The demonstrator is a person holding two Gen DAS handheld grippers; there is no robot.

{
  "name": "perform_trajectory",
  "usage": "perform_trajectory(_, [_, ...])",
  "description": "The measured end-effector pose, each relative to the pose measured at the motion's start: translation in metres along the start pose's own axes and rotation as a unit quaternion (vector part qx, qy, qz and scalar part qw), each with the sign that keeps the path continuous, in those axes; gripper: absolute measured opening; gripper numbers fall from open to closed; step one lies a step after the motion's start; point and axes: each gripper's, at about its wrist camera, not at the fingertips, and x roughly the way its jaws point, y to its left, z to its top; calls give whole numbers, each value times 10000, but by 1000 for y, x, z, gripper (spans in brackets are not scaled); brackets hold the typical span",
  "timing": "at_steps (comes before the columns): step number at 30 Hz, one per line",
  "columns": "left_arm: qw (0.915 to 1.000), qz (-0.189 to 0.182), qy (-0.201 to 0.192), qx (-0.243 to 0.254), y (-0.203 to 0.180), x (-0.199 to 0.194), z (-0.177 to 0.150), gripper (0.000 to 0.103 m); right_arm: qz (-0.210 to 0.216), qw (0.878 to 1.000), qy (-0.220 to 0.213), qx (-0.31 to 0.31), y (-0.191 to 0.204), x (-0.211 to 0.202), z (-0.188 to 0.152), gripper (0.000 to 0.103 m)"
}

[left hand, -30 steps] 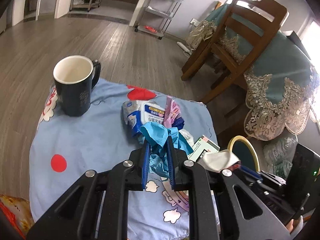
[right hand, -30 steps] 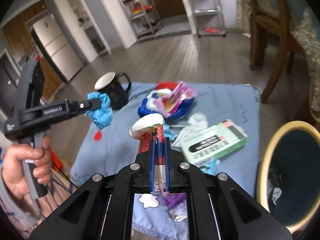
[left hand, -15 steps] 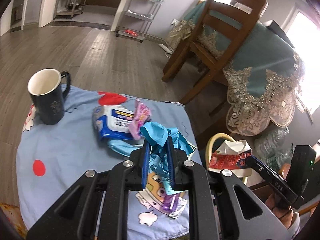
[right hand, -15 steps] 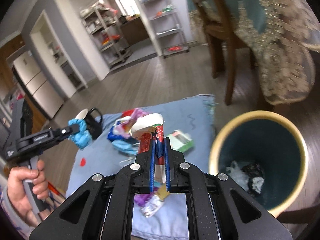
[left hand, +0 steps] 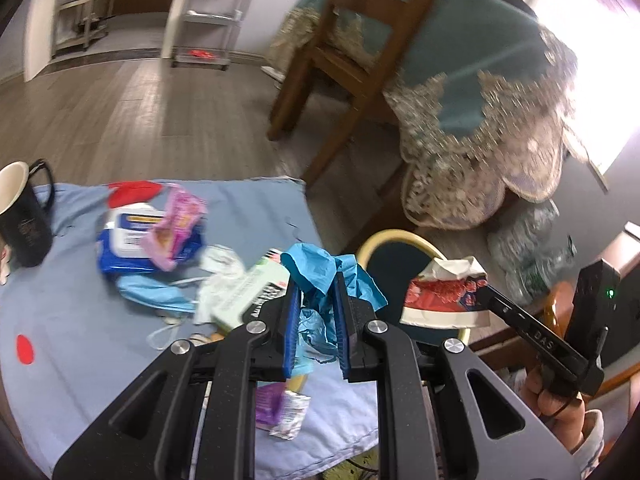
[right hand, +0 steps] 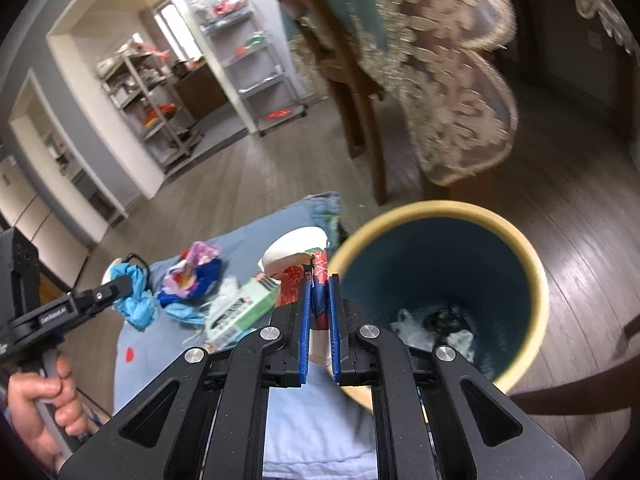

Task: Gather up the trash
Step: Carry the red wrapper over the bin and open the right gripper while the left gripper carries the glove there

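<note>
My left gripper [left hand: 316, 280] is shut on a crumpled blue glove [left hand: 320, 268], held above the blue cloth [left hand: 80, 320] near the bin's rim. My right gripper [right hand: 319, 280] is shut on a crushed red and white paper cup [right hand: 300, 264], held at the near rim of the teal bin with a yellow rim [right hand: 532, 264]. The cup [left hand: 444, 300] and the bin [left hand: 384, 240] also show in the left wrist view. More trash lies on the cloth: a blue wipes pack [left hand: 132, 240], a pink wrapper [left hand: 176, 224], a green and white box [left hand: 248, 292], a small purple wrapper [left hand: 280, 412].
A dark mug [left hand: 22, 216] stands at the cloth's left edge. A wooden chair [left hand: 340, 68] and a table with a lace-edged teal cloth [left hand: 480, 112] stand behind the bin. The bin holds some crumpled trash [right hand: 436, 324]. Metal shelves [left hand: 208, 12] stand far back.
Both grippers have moved right toward the bin with their loads. The bin now fills more of the right wrist view, and the cup is at its rim.
</note>
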Motion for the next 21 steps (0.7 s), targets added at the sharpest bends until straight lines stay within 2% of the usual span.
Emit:
perform_trajectory(8, [9989, -146, 318, 309, -40, 36, -8, 15, -525, 9974, 115, 479, -33, 5, -6, 10])
perform_trajectory(17, [9960, -207, 615, 618, -69, 69, -19, 15, -736, 9938, 410, 731, -47, 17, -10, 11])
perform_trajectory(21, [9941, -187, 702, 800, -80, 81, -22, 15, -752, 9925, 404, 870, -52, 17, -9, 27])
